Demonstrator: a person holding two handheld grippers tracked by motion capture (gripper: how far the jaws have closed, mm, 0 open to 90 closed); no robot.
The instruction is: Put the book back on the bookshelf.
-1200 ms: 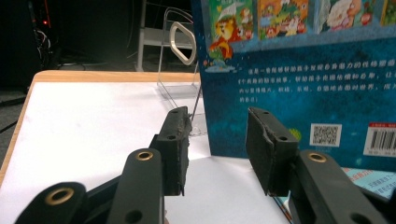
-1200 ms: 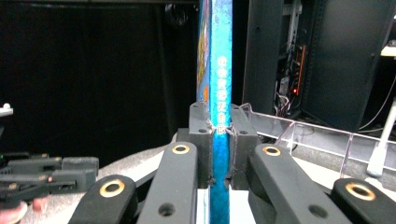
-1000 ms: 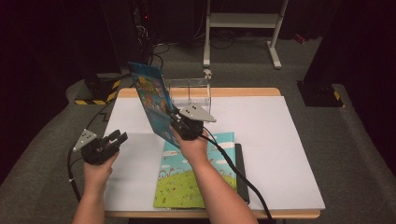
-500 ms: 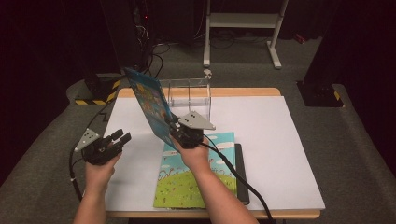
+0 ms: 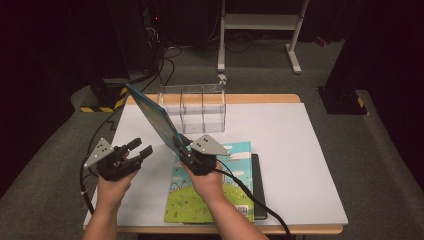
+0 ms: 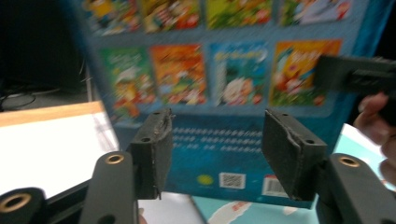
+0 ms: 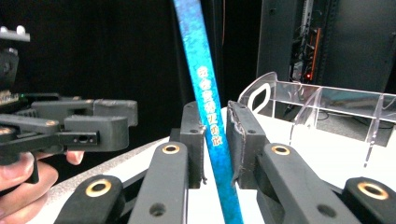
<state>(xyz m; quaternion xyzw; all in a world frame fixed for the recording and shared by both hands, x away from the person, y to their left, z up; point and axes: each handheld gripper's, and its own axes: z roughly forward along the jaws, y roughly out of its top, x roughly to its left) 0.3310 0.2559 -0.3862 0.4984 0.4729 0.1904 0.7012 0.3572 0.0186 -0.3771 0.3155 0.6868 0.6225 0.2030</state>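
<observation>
1. Since the earlier frames, left claw (image 5: pixel 141 148) has drawn back from the blue book (image 5: pixel 152 117) toward the counter's left edge, and its jaws have just been opening; nothing sits between them now, half spread. In the left gripper view the book's back cover (image 6: pixel 224 93) stands beyond the pads, untouched.
2. Right claw (image 5: pixel 186 151) pinches the blue book by its lower edge, holding it up on a slant above the white counter (image 5: pixel 310 150). The right gripper view shows the spine (image 7: pixel 208 116) between the pads; the jaws have just eased slightly, and the focus is too soft to say whether both pads press firmly.
3. Step in hand, as judged: one-handed carry of the book toward the clear acrylic rack (image 5: pixel 192 107) just behind it.
4. Next move likely calls for standing the book upright and lining its lower edge with one slot.
5. Rack compartments look empty.
6. A second picture book (image 5: pixel 210 200) lies flat on the counter under the right hand, partly over a dark flat item (image 5: pixel 258 185).
</observation>
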